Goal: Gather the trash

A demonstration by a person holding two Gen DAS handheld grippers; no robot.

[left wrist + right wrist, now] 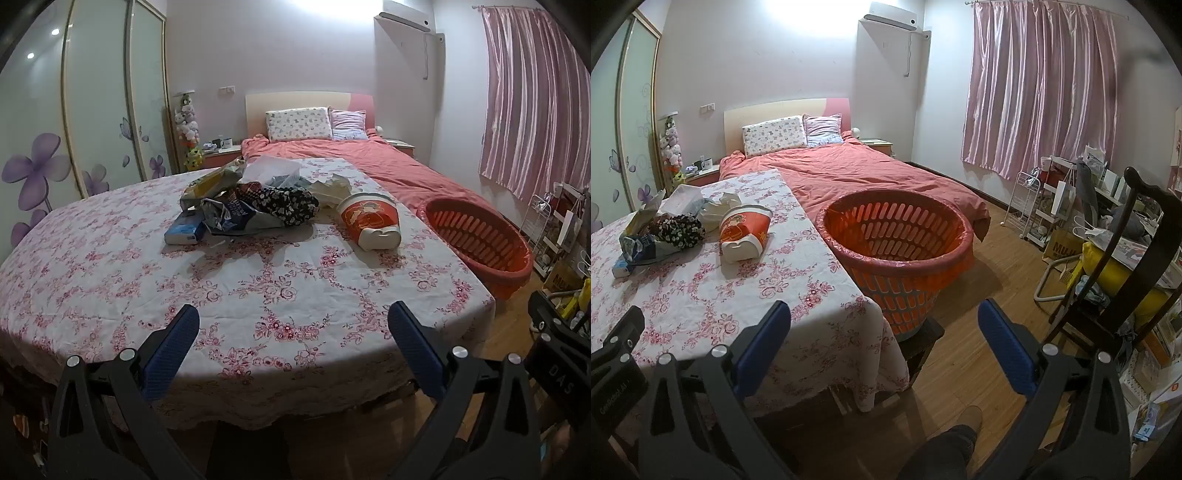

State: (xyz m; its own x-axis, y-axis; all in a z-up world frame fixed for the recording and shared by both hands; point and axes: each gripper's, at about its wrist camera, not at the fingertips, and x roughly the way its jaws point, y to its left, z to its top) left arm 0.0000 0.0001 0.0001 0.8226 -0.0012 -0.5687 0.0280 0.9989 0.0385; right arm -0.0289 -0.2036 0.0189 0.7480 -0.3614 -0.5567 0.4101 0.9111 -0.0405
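the left gripper point(293, 321) hung nearest, its blue pads spread wide over the near edge of the floral tablecloth point(258, 295), pinching nothing. the right gripper point(884, 321) was likewise spread and empty, above the table corner and wood floor. the trash pile point(251, 203) of crumpled wrappers lay mid-table, a tipped red paper bucket point(371, 223) just beside it. the orange laundry basket point(897, 236) stood beside the table's right edge.

Bedroom: coral-quilted bed point(849, 173) against the pale far wall point(775, 55), pink striped curtains point(1041, 85) at right, flower-printed sliding wardrobe point(74, 110) at left, wooden plank floor point(997, 258).
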